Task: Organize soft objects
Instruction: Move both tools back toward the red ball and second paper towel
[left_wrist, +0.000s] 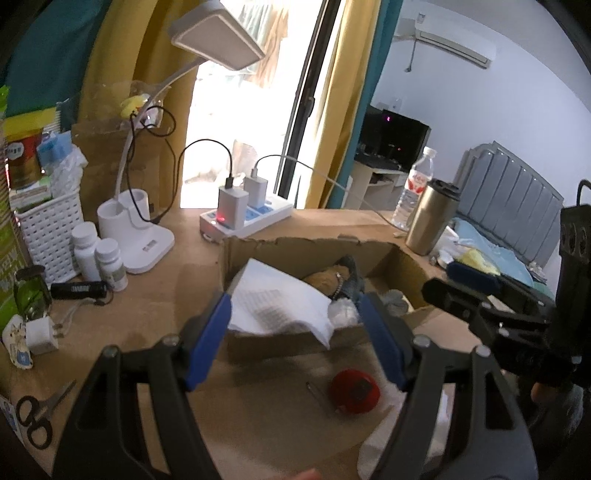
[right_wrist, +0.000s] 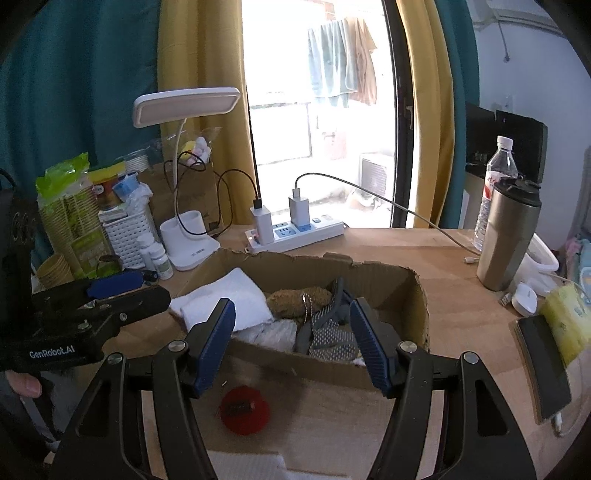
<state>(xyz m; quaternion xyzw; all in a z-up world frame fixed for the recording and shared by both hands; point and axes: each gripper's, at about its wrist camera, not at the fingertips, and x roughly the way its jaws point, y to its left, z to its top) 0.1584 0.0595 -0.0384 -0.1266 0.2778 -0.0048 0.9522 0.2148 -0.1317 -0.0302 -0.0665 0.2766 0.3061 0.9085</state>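
Note:
A cardboard box (left_wrist: 384, 254) (right_wrist: 413, 291) stands mid-table. In it lie a white folded towel (left_wrist: 280, 299) (right_wrist: 225, 295), a brown plush toy (left_wrist: 325, 280) (right_wrist: 295, 301), grey dotted socks (right_wrist: 328, 332) and white fluffy stuff (left_wrist: 341, 312). A red soft ball (left_wrist: 355, 392) (right_wrist: 244, 410) lies on the table in front of the box. My left gripper (left_wrist: 295, 339) is open and empty, just above the box's near wall. My right gripper (right_wrist: 293, 343) is open and empty, at the box's near wall above the ball. Each gripper shows in the other's view (left_wrist: 480, 299) (right_wrist: 110, 295).
A white lamp (right_wrist: 188, 243), a power strip (right_wrist: 295, 232) with chargers, pill bottles (left_wrist: 99, 258), a white basket (left_wrist: 48, 229), scissors (left_wrist: 37, 413), a steel tumbler (right_wrist: 508, 236), a water bottle (right_wrist: 496, 177) and a phone (right_wrist: 543, 365) surround the box. White paper (right_wrist: 243, 465) lies at the near edge.

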